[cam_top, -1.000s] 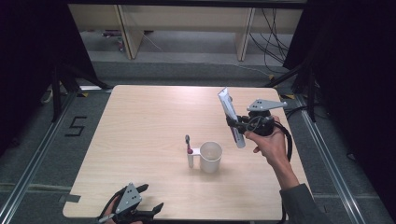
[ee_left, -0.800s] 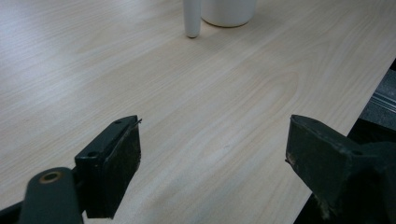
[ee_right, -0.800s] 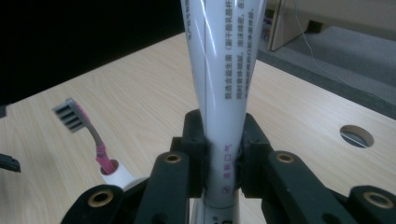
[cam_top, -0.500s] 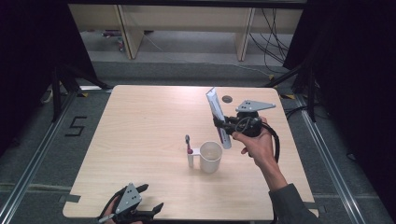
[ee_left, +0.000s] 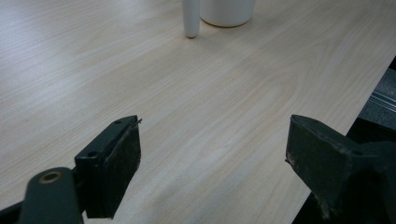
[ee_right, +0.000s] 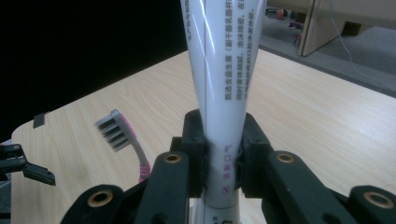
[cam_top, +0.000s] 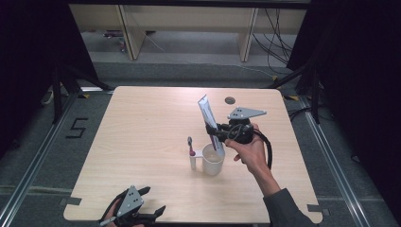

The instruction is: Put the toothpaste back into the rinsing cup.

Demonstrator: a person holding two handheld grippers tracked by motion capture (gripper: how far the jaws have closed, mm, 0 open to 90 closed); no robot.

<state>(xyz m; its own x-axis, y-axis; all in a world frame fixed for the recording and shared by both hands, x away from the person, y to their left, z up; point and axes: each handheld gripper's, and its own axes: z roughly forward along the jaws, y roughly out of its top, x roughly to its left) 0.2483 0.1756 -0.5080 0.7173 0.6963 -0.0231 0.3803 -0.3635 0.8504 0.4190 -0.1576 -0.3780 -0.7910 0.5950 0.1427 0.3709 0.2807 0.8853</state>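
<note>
table [cam_top: 142, 142]: big pale wood top, takes up the middle of the high view, mostly bare
right gripper [cam_top: 218, 135]: sits right of centre in the high view, jaws clamped tight on the toothpaste tube [cam_top: 208, 119]; in the right gripper view the pads pinch the tube [ee_right: 224, 140] low down near its cap end
left gripper [cam_top: 142, 213]: parked at the bottom left edge of the table, jaws spread wide with nothing between them
toothpaste tube: white, standing nearly upright with a slight lean to the upper left, lower end just over the cup [cam_top: 213, 160]
cup: white mug, centre of the frame, looks empty inside apart from the tube end at its rim
toothbrush [cam_top: 190, 146]: pink neck, bristle head up, stands in a white holder touching the cup's left side
how to do it well: looks like the tube is going into the cup, so probably best to keep it steep, centre the cap end over the opening, lower slowly and only let go once it bottoms out, without bumping the brush
</note>
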